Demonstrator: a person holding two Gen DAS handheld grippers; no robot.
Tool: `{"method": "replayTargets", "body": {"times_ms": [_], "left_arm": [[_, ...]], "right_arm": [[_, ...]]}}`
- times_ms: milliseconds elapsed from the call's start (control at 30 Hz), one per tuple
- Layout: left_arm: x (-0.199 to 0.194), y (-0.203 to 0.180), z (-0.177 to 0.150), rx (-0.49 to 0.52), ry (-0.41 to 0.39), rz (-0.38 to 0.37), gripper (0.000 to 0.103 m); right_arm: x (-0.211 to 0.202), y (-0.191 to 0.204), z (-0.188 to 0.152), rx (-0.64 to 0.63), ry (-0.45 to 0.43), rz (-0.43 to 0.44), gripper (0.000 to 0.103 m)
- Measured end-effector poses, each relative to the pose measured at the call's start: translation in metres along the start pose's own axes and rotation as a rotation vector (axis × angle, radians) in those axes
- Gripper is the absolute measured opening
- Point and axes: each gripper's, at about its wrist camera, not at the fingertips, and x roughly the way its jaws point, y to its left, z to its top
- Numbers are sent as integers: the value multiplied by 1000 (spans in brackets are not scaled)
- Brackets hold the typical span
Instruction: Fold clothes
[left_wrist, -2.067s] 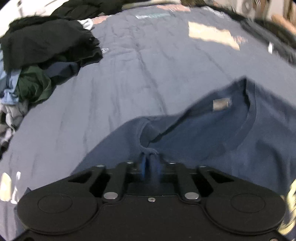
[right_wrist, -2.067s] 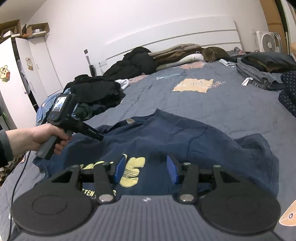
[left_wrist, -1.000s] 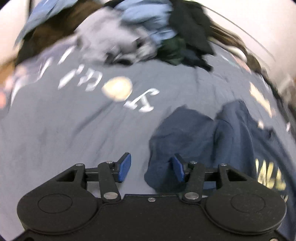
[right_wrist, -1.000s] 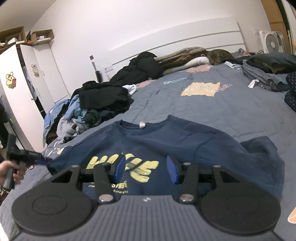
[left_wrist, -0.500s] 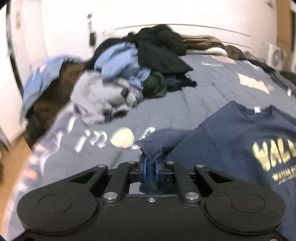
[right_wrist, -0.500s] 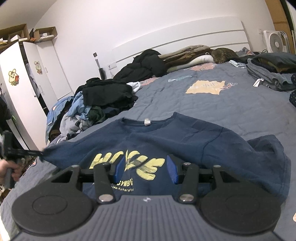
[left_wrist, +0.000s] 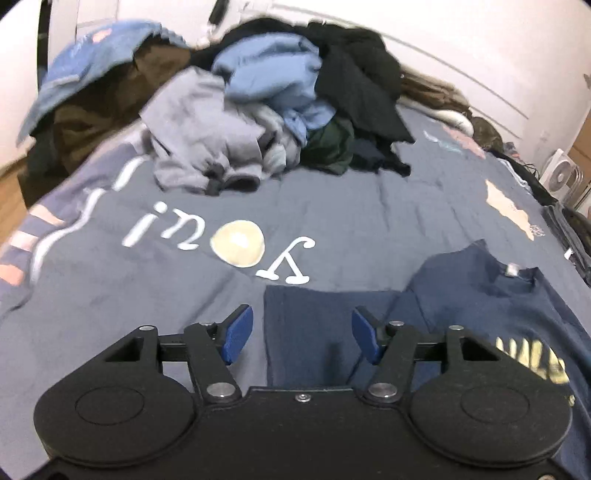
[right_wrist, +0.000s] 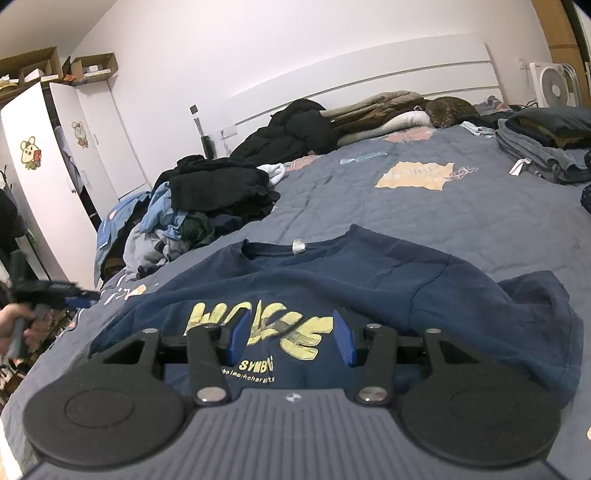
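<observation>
A navy T-shirt (right_wrist: 369, 280) with a yellow print lies face up on the blue bedspread (right_wrist: 461, 214), collar toward the headboard. Its left sleeve (left_wrist: 314, 332) lies spread flat in the left wrist view. My left gripper (left_wrist: 302, 338) is open and empty, hovering just above that sleeve. It also shows blurred at the far left of the right wrist view (right_wrist: 79, 295). My right gripper (right_wrist: 290, 338) is open and empty above the shirt's chest print. The shirt's right sleeve (right_wrist: 535, 306) lies rumpled.
A heap of unfolded clothes (left_wrist: 266, 110) sits at the bed's left side. Folded clothes (right_wrist: 543, 147) are stacked at the far right. A cat (right_wrist: 450, 110) lies by the headboard beside blankets. A white wardrobe (right_wrist: 48, 177) stands left of the bed.
My left gripper was shut on the left sleeve and pulled it outward. It has now opened and the sleeve lies flat. My right gripper stayed open over the shirt.
</observation>
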Motion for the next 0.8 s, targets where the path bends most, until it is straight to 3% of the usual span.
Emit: {"method": "replayTargets", "body": {"times_ms": [67, 100, 133, 167, 200, 233, 367, 400, 533, 600, 733, 800], "left_arm": [[21, -1, 1, 6, 38, 38, 58], [31, -3, 0, 10, 54, 40, 51], [40, -5, -1, 13, 69, 42, 41], [47, -7, -1, 24, 82, 49, 19], [50, -10, 0, 43, 82, 58, 6], [49, -12, 3, 61, 58, 66, 2], [26, 0, 29, 3, -184, 169, 1], [26, 3, 34, -11, -210, 211, 1], [36, 6, 38, 5, -171, 326, 0], [28, 9, 33, -53, -191, 291, 1], [-4, -13, 4, -88, -157, 96, 5], [-27, -41, -20, -61, -148, 23, 32]], "right_arm": [[2, 0, -1, -6, 6, -1, 48], [4, 0, -1, -5, 9, -2, 48], [4, 0, -2, -6, 12, -2, 48], [5, 0, -3, -7, 16, -3, 48], [6, 0, -3, -7, 20, -3, 48], [6, 0, -4, -10, 23, -5, 48], [7, -1, -6, -13, 29, -8, 48], [7, -1, -6, -12, 30, -6, 48], [8, -2, -7, -16, 30, -12, 48], [9, -2, -7, -20, 32, -15, 48], [6, -10, -5, -9, 23, -45, 48], [4, -17, -3, -1, 18, -68, 48]]}}
